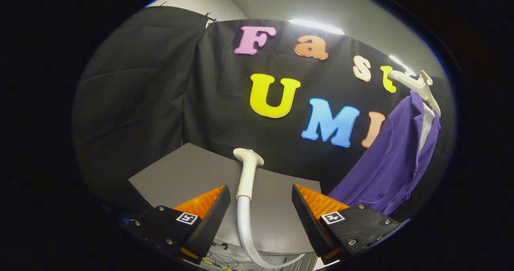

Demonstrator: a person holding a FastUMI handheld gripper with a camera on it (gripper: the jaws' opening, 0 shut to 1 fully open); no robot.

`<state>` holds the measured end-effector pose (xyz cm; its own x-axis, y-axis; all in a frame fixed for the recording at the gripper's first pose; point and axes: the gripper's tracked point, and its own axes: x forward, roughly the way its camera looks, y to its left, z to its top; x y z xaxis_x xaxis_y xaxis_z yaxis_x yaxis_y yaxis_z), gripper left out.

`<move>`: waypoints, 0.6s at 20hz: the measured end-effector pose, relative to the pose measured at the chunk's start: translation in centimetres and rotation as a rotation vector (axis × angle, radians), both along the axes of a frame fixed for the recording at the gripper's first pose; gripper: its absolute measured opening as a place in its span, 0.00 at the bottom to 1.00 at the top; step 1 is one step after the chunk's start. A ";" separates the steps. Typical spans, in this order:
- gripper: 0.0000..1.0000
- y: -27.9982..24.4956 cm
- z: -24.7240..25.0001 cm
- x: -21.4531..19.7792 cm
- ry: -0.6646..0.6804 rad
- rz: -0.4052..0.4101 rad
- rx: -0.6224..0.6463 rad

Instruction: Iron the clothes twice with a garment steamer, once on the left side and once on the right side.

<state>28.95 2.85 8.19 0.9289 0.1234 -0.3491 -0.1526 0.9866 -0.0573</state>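
**Steamer head lies straight ahead, between your spread tongs**

Steamer head [248, 170], the white plastic wand with a flared nozzle at its far end, rests on the flat grey table [176, 174], and this is the relation your next move turns on. Its long axis runs from 6 o'clock up toward 12 o'clock, nearly in line with the way your tongs [261, 200] are pointing. The nozzle sits at the 12 o'clock end, well beyond the fingertips; the handle end comes back toward you and passes into the gap between the two fingers. From that near end a pale, translucent hose [245, 231] curls down and off toward 5 o'clock, over the table's front edge.

Your tongs stand wide open and hold nothing; neither finger touches the wand. The wand sits slightly toward the left finger, not dead centre, so I judge a small shift to 9 o'clock would centre it before you close.

The garment, a purple jacket [391, 162] over a white inner layer, hangs from a white plastic hanger [417, 84] out at about 2 o'clock, well apart from the steamer and off to the right of the table.

Judging from this, neither pass has begun: the steamer is not yet in hand. Since the handle lies along your fingers' line, you would likely push forward and close across its narrow width. Mind the hose, which could drag once you lift.
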 end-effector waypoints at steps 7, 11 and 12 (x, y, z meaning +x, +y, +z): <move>0.95 2.0 -4.1 8.5 0.192 -0.066 0.079; 0.95 3.1 -6.4 11.9 0.282 -0.083 0.177; 0.95 3.8 -6.7 12.9 0.302 -0.071 0.228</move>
